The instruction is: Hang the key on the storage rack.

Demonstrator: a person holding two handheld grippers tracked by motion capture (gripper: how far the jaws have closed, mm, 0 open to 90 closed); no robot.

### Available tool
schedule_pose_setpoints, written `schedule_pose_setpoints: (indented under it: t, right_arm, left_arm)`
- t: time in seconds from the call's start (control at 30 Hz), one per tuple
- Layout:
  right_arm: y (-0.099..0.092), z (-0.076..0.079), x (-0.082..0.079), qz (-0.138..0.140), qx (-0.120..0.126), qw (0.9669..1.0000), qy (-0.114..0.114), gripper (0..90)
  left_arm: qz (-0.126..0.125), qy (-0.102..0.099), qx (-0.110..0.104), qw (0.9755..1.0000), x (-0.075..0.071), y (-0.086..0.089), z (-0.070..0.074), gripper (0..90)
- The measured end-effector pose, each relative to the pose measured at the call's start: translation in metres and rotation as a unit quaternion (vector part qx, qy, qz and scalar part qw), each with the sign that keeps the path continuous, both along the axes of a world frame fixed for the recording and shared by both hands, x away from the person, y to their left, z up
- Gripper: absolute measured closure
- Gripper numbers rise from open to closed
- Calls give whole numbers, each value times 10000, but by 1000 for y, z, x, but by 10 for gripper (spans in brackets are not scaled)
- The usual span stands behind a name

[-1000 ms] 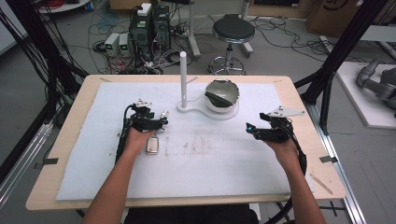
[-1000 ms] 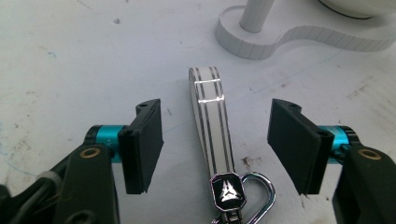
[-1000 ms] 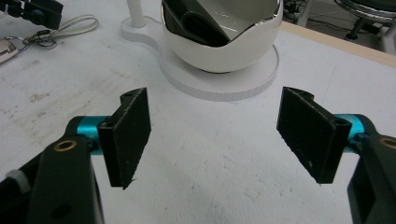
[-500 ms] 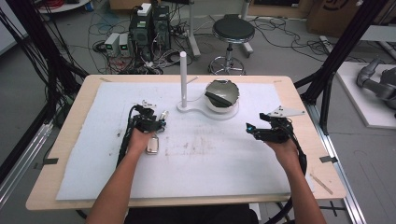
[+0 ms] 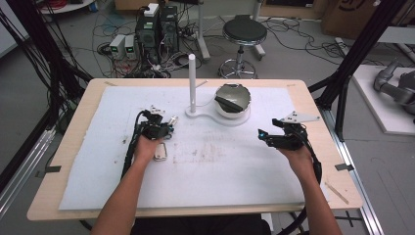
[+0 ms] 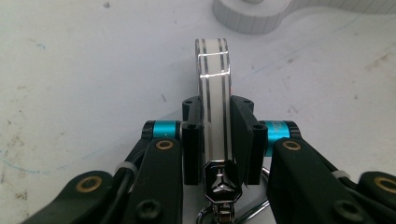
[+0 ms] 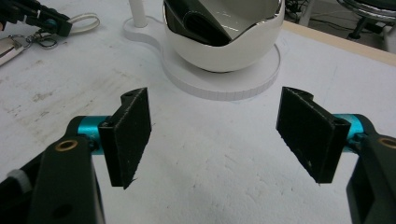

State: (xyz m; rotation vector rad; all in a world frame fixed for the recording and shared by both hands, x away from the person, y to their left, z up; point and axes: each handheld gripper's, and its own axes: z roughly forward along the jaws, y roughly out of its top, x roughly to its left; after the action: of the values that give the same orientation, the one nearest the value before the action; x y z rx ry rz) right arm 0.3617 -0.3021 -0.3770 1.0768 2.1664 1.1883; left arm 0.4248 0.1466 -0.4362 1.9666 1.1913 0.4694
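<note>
A key fob (image 5: 160,152) on a metal ring carries a white strap loop (image 6: 214,93) with thin dark stripes. My left gripper (image 6: 217,112) has just been closing its jaws and now pinches that strap edge-on, low over the white mat (image 5: 210,166). From above, the left gripper (image 5: 169,122) sits left of the stand, with the fob lying behind it under the hand. The right gripper (image 7: 217,135) stands open over bare mat with nothing between its pads; in the high view the right gripper (image 5: 262,134) is at the right side.
A white stand base (image 5: 205,115) holds an upright post (image 5: 192,81) and a white bowl (image 5: 233,100) with a dark object inside. In the right gripper view the bowl (image 7: 224,42) is straight ahead, the strap loop (image 7: 86,21) far left.
The left gripper's jaws have drawn together onto the white strap. Both hands have stayed where they were.
</note>
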Motion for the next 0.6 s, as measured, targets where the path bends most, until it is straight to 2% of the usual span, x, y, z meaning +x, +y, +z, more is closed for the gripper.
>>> schedule_pose_setpoints:
  t: [0.07, 0.13, 0.2, 0.3, 0.37, 0.6]
  right_arm:
    - [-1, 0, 0, -17, 17, 10000, 1, 268]
    - [-1, 1, -1, -10, 23, 10000, -12, 268]
    - [-2, 1, -1, -20, 33, 10000, -9, 268]
    - [-2, 2, -1, -27, 36, 10000, -31, 268]
    - [-2, 2, -1, -20, 35, 10000, -36, 268]
    - [2, 2, 0, 12, 43, 10000, -24, 268]
  left_arm:
    - [11, -174, -236, 9996, -2, 2, 6, 748]
    - [-31, -301, -541, 9981, -5, 5, 13, 750]
    - [-149, -421, -819, 9956, -8, 7, 18, 750]
    - [-352, -611, -1215, 9901, -13, 8, 27, 752]
    - [-458, -716, -1353, 9872, -15, 7, 33, 752]
    - [-777, -1049, -1534, 9795, -21, 1, 53, 752]
